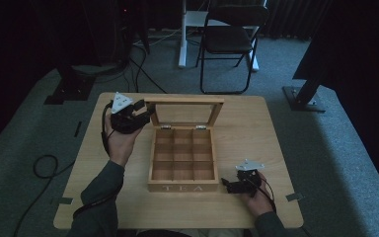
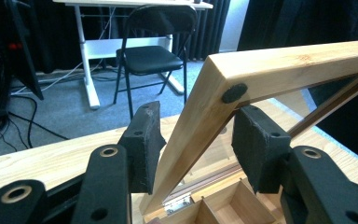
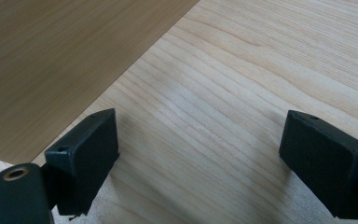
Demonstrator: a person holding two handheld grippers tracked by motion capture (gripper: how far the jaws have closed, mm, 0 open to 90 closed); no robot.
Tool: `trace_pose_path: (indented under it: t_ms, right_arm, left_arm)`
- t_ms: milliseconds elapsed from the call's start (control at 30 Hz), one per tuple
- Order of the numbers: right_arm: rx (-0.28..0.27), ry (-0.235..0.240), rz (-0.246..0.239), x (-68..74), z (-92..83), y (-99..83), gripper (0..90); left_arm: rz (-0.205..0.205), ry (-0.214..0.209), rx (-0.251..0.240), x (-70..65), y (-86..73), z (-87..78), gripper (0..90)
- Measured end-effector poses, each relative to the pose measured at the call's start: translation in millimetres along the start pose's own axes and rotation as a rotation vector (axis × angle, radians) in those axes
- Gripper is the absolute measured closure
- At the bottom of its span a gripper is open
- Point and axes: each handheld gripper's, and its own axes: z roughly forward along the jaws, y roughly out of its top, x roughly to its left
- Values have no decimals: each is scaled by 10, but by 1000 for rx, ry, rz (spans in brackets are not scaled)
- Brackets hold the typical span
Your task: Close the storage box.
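A wooden tea box (image 1: 182,186) with several empty compartments stands open mid-table. Its glass-paned lid (image 1: 185,100) stands upright at the back. My left gripper (image 1: 145,116) reaches in from the left at the lid's left corner. In the left gripper view the lid's wooden frame (image 2: 284,60) runs between the two pads, which press on either side of it; the left gripper (image 2: 196,135) is shut on the frame. My right gripper (image 1: 225,185) rests low on the table beside the box's front right corner. The right gripper (image 3: 198,154) is open with only bare tabletop between its jaws, and the box's side wall (image 3: 51,60) is at its left.
The light wooden table (image 1: 256,128) has bare room right and left of the box. Beyond its far edge stand a black folding chair (image 1: 229,39) and a white desk leg (image 1: 182,34). Cables (image 1: 44,165) lie on the grey carpet at the left.
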Motion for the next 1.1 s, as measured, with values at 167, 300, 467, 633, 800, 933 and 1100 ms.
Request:
trace_pose_path:
  t_ms: [167,300,467,633,800,933,1100]
  right_arm:
    - [0,1,0,0,0,0,112]
    - [0,0,0,0,0,0,112]
    - [0,0,0,0,0,0,112]
    - [0,0,0,0,0,0,112]
    - [0,0,0,0,0,0,112]
    - [0,1,0,0,0,1,112]
    - [0,0,0,0,0,0,112]
  left_arm:
    - [-15,-2,5,-18,-22,-29,526]
    - [-20,-2,14,-41,-40,-61,526]
    - [-27,-8,26,-56,-65,-100,522]
    - [-39,-14,27,-70,-106,-137,512]
    - [-51,-17,33,-77,-138,-166,490]
    - [-63,-19,33,-94,-175,-194,485]
    - [-74,-26,34,-106,-223,-221,477]
